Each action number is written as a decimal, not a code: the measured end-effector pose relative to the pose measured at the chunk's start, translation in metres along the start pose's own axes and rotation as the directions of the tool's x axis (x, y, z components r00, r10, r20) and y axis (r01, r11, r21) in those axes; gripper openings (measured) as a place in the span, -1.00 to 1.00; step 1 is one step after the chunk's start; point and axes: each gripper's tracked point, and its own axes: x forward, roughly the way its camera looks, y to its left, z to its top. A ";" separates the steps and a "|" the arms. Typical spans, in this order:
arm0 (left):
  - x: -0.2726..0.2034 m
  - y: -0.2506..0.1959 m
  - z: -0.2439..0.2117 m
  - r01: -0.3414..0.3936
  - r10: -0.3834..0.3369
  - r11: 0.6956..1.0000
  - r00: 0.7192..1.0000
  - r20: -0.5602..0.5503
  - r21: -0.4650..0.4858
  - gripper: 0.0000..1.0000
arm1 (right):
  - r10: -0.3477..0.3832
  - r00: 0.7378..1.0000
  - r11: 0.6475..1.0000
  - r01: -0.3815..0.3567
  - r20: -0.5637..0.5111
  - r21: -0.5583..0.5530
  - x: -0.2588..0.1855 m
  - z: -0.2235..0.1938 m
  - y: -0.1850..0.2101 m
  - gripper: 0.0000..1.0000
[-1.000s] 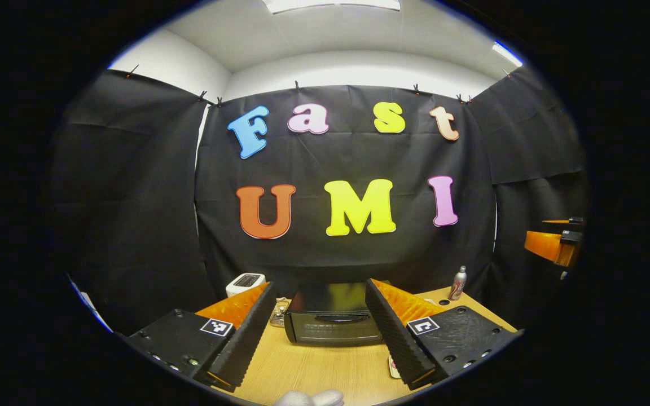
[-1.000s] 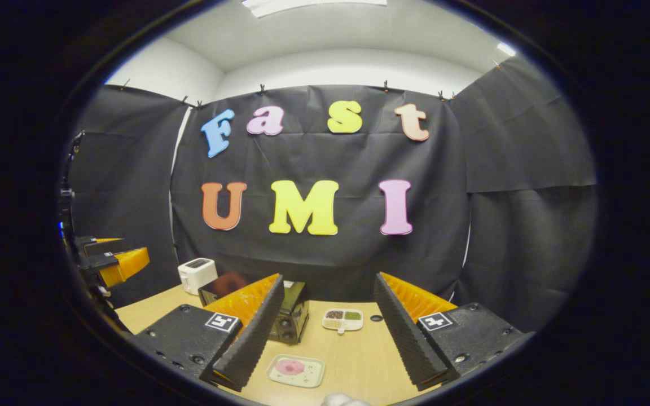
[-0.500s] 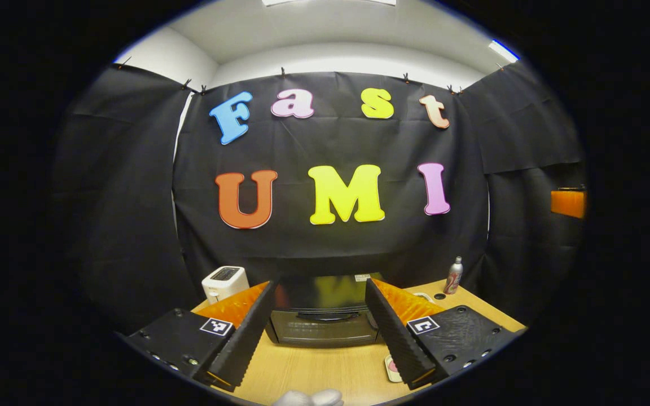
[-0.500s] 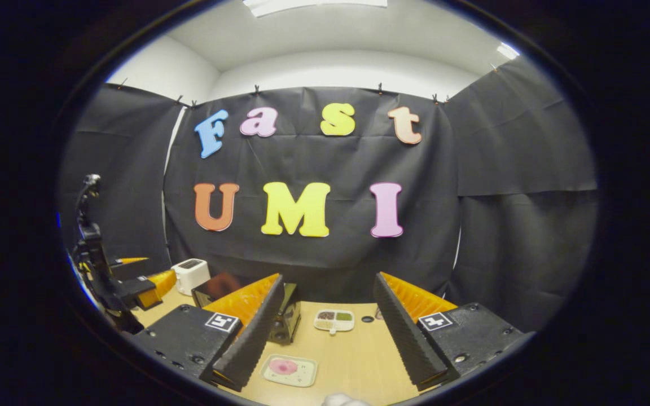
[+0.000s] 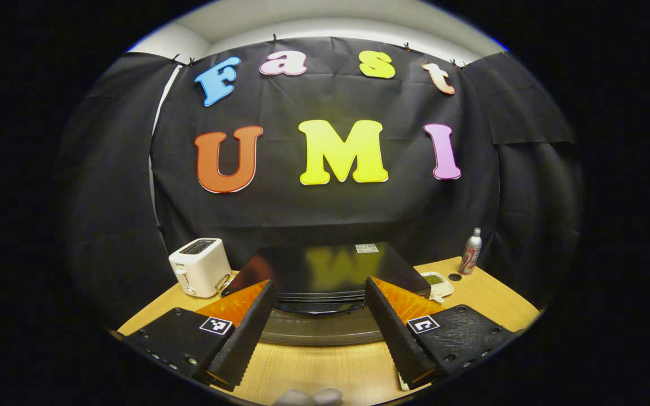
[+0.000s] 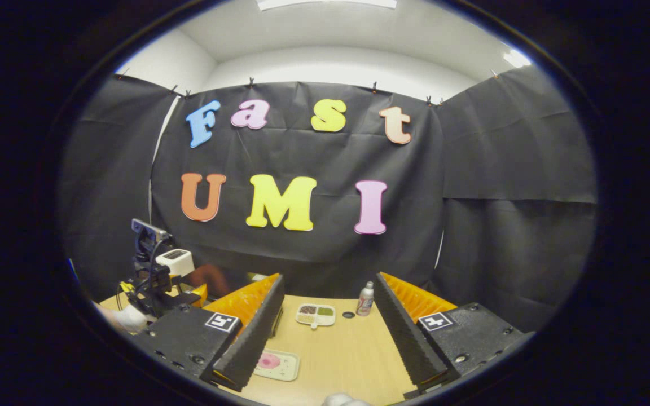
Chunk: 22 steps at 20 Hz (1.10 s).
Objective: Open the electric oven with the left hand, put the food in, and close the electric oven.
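Black oven (image 5: 325,276) broadside, facing left claw (image 5: 320,330)

My oven (image 5: 325,270) is glossy black; toaster (image 5: 200,266) white; surface (image 5: 325,369) pale wood; my tool (image 5: 320,327) black and orange.

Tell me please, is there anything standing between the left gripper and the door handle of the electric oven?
Nothing visible does. In the left gripper view, the left gripper is open and the oven sits straight ahead, its handle showing in the gap between the fingers. The toaster stands off to one side, on the table.
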 end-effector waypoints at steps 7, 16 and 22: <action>0.056 -0.001 -0.042 -0.001 0.003 1.000 0.996 -0.086 0.022 0.94 | -0.035 0.999 0.999 0.035 -0.032 0.006 0.004 -0.003 -0.008 0.93; 0.057 0.000 -0.049 0.015 -0.017 1.000 0.995 -0.099 -0.016 0.94 | -0.006 0.998 1.000 0.007 -0.059 0.020 0.003 -0.014 -0.001 0.94; 0.019 -0.001 -0.066 0.023 -0.024 1.000 0.994 -0.106 -0.011 0.94 | 0.011 0.998 1.000 -0.010 -0.061 0.017 -0.004 -0.018 0.007 0.94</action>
